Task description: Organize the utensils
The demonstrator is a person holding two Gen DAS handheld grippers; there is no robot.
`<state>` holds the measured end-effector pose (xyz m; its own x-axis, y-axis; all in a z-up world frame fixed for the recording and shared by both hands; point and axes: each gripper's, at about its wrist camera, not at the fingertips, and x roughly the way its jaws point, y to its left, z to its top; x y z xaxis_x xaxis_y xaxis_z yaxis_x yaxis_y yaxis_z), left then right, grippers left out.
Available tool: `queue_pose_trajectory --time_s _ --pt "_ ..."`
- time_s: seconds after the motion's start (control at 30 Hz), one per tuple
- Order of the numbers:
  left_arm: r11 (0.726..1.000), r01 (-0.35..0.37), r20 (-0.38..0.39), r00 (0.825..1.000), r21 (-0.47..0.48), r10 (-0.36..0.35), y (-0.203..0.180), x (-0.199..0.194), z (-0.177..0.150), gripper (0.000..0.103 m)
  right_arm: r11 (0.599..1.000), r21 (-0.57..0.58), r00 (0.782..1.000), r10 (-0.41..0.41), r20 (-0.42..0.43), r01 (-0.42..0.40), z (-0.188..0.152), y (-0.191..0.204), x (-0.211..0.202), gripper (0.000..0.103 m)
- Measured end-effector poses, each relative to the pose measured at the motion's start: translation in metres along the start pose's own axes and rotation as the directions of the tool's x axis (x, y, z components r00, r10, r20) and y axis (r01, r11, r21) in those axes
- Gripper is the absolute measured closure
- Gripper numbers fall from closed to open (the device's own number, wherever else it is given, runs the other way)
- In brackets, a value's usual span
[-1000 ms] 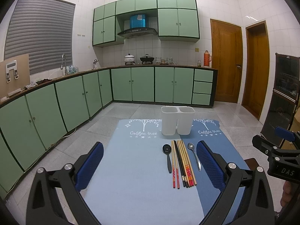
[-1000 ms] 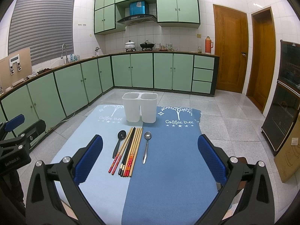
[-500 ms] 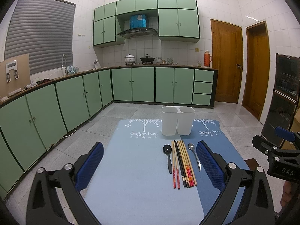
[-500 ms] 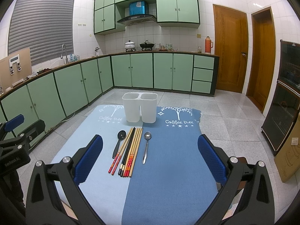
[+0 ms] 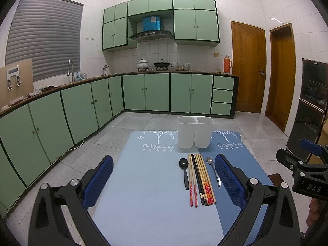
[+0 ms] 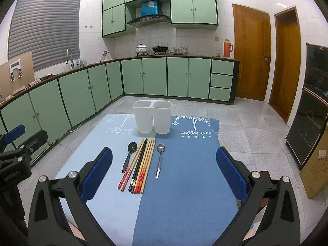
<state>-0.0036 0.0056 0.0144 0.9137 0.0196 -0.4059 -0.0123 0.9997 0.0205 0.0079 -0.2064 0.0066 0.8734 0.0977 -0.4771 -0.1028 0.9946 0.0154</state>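
A white two-compartment utensil holder (image 5: pixel 195 132) (image 6: pixel 152 116) stands upright at the far end of a blue mat (image 5: pixel 147 184) (image 6: pixel 184 184). In front of it lie a black spoon (image 5: pixel 185 172) (image 6: pixel 128 155), several chopsticks (image 5: pixel 201 179) (image 6: pixel 139 165) side by side, and a metal spoon (image 5: pixel 214 170) (image 6: pixel 159 160). My left gripper (image 5: pixel 164 181) is open and empty, above the near part of the mat, left of the utensils. My right gripper (image 6: pixel 164 173) is open and empty, its fingers on either side of the utensils in view, held back from them.
The mat covers a low table over a grey tiled floor. Green cabinets (image 5: pixel 82 110) run along the left and back walls. Wooden doors (image 6: pixel 252 51) and a dark glass cabinet (image 6: pixel 309 104) stand at the right. A cardboard box (image 6: pixel 316 164) sits at the right.
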Motion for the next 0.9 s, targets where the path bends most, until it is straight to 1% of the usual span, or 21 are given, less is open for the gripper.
queue_pose_trajectory --time_s 0.1,0.13,0.3,0.43,0.57,0.67,0.77,0.83,0.9 --pt "1.0 -0.005 -0.008 1.0 -0.002 0.005 0.002 0.004 0.0 0.006 1.0 -0.003 1.0 -0.005 -0.006 0.005 -0.001 -0.003 0.005 0.005" --pt "1.0 -0.008 -0.012 1.0 -0.002 0.008 0.003 0.007 0.0 0.006 1.0 -0.005 1.0 -0.007 -0.009 0.007 -0.008 -0.004 0.011 0.005" --pt "1.0 -0.026 -0.041 0.999 -0.005 0.026 0.005 0.028 -0.001 0.006 1.0 -0.011 0.999 -0.029 -0.034 0.028 -0.004 -0.009 0.035 0.005" --pt "1.0 -0.031 -0.078 0.997 -0.006 0.03 0.008 0.051 0.0 0.006 0.999 -0.019 0.997 -0.042 -0.058 0.041 -0.001 -0.012 0.056 0.005" --pt "0.999 -0.033 -0.117 0.993 0.009 0.033 0.008 0.081 0.0 0.006 0.999 -0.02 0.995 -0.039 -0.095 0.038 0.003 -0.017 0.084 0.005" --pt "0.999 -0.028 -0.157 0.987 0.018 0.031 0.004 0.109 -0.001 0.006 0.999 -0.009 0.99 -0.032 -0.134 0.031 0.006 -0.022 0.111 0.005" --pt "0.999 -0.025 -0.212 0.977 0.031 0.031 0.0 0.141 -0.005 0.006 1.0 -0.004 0.984 -0.023 -0.176 0.023 0.008 -0.026 0.139 0.005" --pt "0.999 -0.02 -0.248 0.968 0.043 0.03 -0.003 0.162 -0.009 0.006 1.0 -0.006 0.978 -0.021 -0.206 0.02 0.008 -0.027 0.159 0.005" --pt "0.999 -0.009 -0.289 0.957 0.047 0.023 -0.006 0.184 -0.015 0.007 1.0 0.007 0.971 -0.001 -0.238 0.002 0.008 -0.03 0.176 0.005"
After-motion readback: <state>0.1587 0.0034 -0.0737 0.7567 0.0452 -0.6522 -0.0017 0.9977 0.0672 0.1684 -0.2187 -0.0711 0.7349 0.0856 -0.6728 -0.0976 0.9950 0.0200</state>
